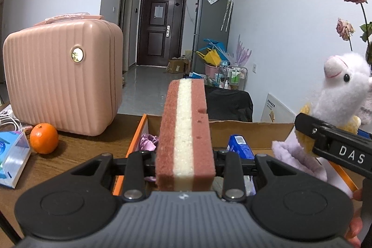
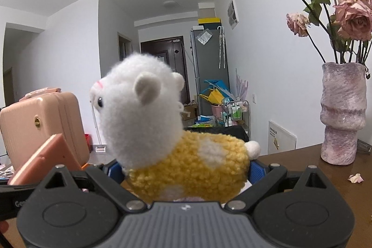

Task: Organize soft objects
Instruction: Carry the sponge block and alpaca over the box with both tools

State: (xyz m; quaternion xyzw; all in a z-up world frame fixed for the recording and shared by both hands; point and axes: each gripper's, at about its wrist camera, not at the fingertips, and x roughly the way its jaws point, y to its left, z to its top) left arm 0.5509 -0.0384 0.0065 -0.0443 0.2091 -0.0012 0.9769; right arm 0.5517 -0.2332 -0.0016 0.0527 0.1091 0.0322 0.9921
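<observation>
- the brown wooden table (image 1: 76,150) carries everything near at hand; its bare top shows on the left of the left wrist view and on the right of the right wrist view.
- a ribbed pink suitcase (image 1: 60,76) stands upright on the table at the left, well behind the box.
- an open cardboard box (image 1: 244,131) with an orange edge sits on the table just ahead of the left gripper; inside it lie a purple fabric item (image 1: 147,141) and a blue packet (image 1: 240,147).
- a mottled pink vase (image 2: 341,113) stands on the table at the right, holding dried roses (image 2: 353,18); a fallen petal (image 2: 355,177) lies near its foot.
- the plush sheep (image 2: 176,138), white head and yellow woolly body, is raised above the table and faces left; the right gripper (image 2: 186,169) is clamped on its body, blue pads pressing both flanks. in the left wrist view it sits above the box's right side.
- the sponge (image 1: 186,136), pink outside with a white middle layer, stands on edge pointing away from the camera, over the box's near edge; the left gripper (image 1: 184,165) is closed tight on its two pink faces.
- a clear packet with blue print (image 1: 12,155) lies at the table's left edge.
- an orange (image 1: 44,138) rests between that packet and the suitcase, just beside the suitcase's lower corner.
</observation>
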